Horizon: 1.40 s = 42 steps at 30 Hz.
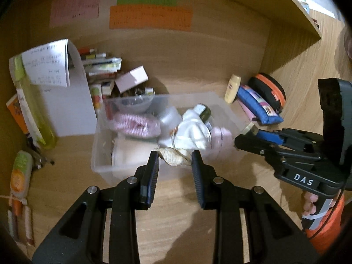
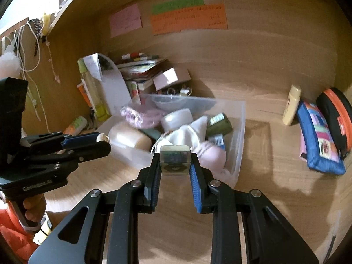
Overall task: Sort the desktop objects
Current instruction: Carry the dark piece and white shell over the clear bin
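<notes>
My left gripper (image 1: 175,159) is shut on a cream ribbed seashell (image 1: 173,156), held over the near edge of a clear plastic bin (image 1: 99,151). The bin holds a white cloth (image 1: 193,129), pink items and a dark green jar (image 1: 205,112). My right gripper (image 2: 175,161) is shut on a small clear square case (image 2: 175,158) with a dark inside, just in front of the bin's near corner (image 2: 238,154). The right gripper also shows in the left wrist view (image 1: 249,133). The left gripper with the shell shows in the right wrist view (image 2: 100,139).
A blue patchwork pouch (image 2: 319,140), an orange-black case (image 2: 338,118) and a cream bottle (image 2: 291,105) lie at the right. Behind the bin are a pile of books and boxes (image 2: 145,70), a green bottle (image 1: 33,110) and papers (image 1: 47,66). Colored notes (image 1: 151,17) hang on the back wall.
</notes>
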Tool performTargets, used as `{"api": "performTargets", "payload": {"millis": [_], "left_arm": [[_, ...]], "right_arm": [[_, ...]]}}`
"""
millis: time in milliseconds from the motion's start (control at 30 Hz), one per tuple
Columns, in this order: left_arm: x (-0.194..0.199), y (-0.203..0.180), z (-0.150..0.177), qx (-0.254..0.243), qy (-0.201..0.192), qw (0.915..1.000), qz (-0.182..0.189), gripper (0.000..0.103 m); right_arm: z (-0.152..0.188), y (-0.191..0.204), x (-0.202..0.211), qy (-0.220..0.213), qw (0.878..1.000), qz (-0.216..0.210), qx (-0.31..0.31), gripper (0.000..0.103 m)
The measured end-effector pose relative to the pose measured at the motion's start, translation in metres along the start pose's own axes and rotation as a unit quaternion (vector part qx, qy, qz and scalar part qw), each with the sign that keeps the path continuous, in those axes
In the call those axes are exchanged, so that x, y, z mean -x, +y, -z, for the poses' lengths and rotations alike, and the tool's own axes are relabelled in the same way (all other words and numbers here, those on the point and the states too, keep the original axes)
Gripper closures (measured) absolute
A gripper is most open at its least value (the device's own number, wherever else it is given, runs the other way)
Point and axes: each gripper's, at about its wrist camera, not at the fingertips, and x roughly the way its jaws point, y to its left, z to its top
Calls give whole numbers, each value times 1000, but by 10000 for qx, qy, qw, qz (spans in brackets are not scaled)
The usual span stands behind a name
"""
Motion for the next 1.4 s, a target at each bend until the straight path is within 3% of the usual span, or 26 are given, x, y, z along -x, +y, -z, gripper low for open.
{"api": "performTargets", "payload": {"millis": [400, 933, 1033, 1100, 1167, 1400], "left_arm": [[-49, 5, -20, -70, 250, 9997, -33, 73], [-70, 7, -19, -203, 363, 9991, -118, 71], [-70, 8, -18, -177, 370, 9991, -90, 66], [-69, 9, -18, -185, 357, 9992, -68, 58], [-67, 8, -18, -215, 310, 9992, -103, 53], [-47, 4, -21, -265, -16, 9993, -281, 30]], "right_arm": [[-29, -7, -48, 269, 9996, 87, 23, 81], [-27, -15, -71, 328, 9991, 264, 76, 81], [-27, -15, -72, 347, 9990, 283, 91, 77], [-27, -14, -71, 324, 9989, 325, 98, 67], [-27, -13, -68, 265, 9990, 336, 120, 64], [-31, -8, -51, 68, 9989, 417, 189, 63]]}}
